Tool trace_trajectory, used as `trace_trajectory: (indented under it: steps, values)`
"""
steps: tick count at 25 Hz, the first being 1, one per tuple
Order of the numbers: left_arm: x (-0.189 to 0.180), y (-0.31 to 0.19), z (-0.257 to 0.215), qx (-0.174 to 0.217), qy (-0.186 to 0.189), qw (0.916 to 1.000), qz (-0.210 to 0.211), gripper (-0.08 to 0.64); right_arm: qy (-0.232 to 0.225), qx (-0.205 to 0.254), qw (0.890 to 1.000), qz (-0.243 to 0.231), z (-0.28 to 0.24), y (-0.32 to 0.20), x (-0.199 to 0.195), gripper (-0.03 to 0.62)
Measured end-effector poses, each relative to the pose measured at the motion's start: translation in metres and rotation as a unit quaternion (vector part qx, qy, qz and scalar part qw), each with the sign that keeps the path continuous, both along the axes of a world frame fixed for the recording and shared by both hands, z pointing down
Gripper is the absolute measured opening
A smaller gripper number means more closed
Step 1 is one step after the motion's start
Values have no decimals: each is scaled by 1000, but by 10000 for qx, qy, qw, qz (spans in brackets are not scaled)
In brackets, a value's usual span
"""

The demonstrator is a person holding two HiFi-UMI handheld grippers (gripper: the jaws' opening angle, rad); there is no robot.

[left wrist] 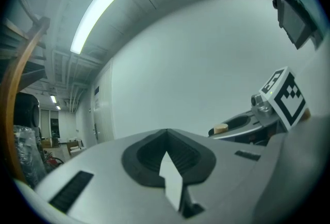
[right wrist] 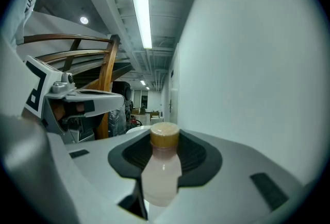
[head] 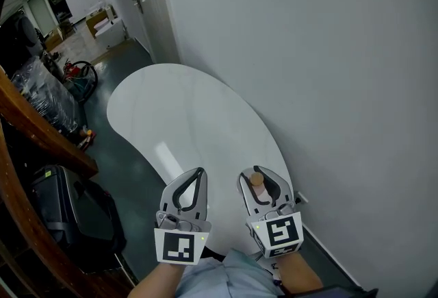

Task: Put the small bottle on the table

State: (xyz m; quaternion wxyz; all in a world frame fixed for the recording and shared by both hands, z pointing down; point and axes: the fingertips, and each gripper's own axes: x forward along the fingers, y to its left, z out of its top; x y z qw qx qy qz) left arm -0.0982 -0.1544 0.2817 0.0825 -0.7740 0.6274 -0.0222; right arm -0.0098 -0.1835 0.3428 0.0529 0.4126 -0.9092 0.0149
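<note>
White table (head: pixel 179 108), bottle (right wrist: pixel 161 169) in right tongs (head: pixel 258 171)

Two grippers, the left gripper (head: pixel 199 172) and right gripper (head: pixel 258 171); one small bottle (head: pixel 256 181); one table (head: pixel 185 118).

Lower centre: the bottle (head: pixel 257 181) sits in the right gripper (head: pixel 259 170), the left gripper (head: pixel 198 171) just left, both over the table (head: pixel 178 118).

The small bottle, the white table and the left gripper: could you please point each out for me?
small bottle (right wrist: pixel 163 176), right gripper view, on its pale body.
white table (head: pixel 178 112), head view, on its bare top.
left gripper (head: pixel 199 173), head view, between its fingertips.
</note>
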Motion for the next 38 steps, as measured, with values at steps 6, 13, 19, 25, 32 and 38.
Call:
trace_trajectory:
  steps: [6, 13, 19, 25, 32, 38]
  values:
    - [-13, -18, 18, -315, 268, 9991, 81, 2, 260, -189, 9995, 50, 16, -9, -10, 126]
    - [-20, -29, 46, -853, 375, 9954, 229, 2, 299, -279, 9989, 214, 39, -15, -13, 126]
    - [-18, -30, 72, -1423, 329, 9885, 404, 2, 539, -859, 9933, 551, 71, -16, -3, 126]
    - [-20, -33, 93, -1868, 228, 9806, 553, 2, 107, -552, 9968, 567, 84, -25, -9, 126]
    - [-19, -38, 115, -2267, 21, 9713, 723, 2, -3, -864, 9932, 777, 108, -30, -5, 126]
    - [-16, -40, 124, -2430, -69, 9661, 866, 2, -20, -987, 9912, 884, 119, -32, -4, 126]
